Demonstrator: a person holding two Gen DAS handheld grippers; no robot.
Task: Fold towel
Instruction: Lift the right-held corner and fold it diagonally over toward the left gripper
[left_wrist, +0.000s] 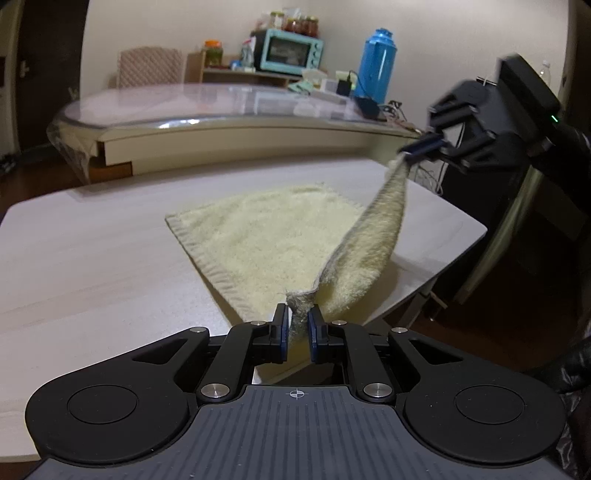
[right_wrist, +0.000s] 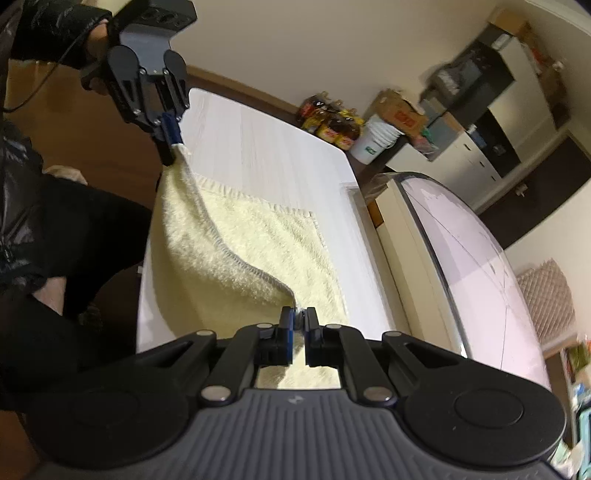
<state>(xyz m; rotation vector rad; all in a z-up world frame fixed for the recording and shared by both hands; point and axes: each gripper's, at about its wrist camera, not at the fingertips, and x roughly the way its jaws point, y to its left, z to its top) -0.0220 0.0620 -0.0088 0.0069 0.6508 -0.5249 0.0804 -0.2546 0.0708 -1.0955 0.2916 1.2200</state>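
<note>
Gripping only thin corner tips of the towel (left_wrist: 266, 229), the left claw (left_wrist: 297, 325) low in frame and the right claw (left_wrist: 424, 146) at upper right are both clamping it, risking a slip as the edge between them is tightening.

**My count, thing by thing**

I hold two grippers: my left gripper (left_wrist: 298, 322) and my right gripper (right_wrist: 299, 320). Between them is one pale yellow towel (left_wrist: 258, 236), on one white table (left_wrist: 92, 266). Further off I see one round glass-topped table (left_wrist: 207, 103), one turquoise toaster oven (left_wrist: 291, 51), one blue thermos jug (left_wrist: 378, 66) and one quilted chair back (left_wrist: 149, 66). On the floor stand one white bucket (right_wrist: 373, 142) and one cluster of brown bottles (right_wrist: 332, 127), too blurred to number.
</note>
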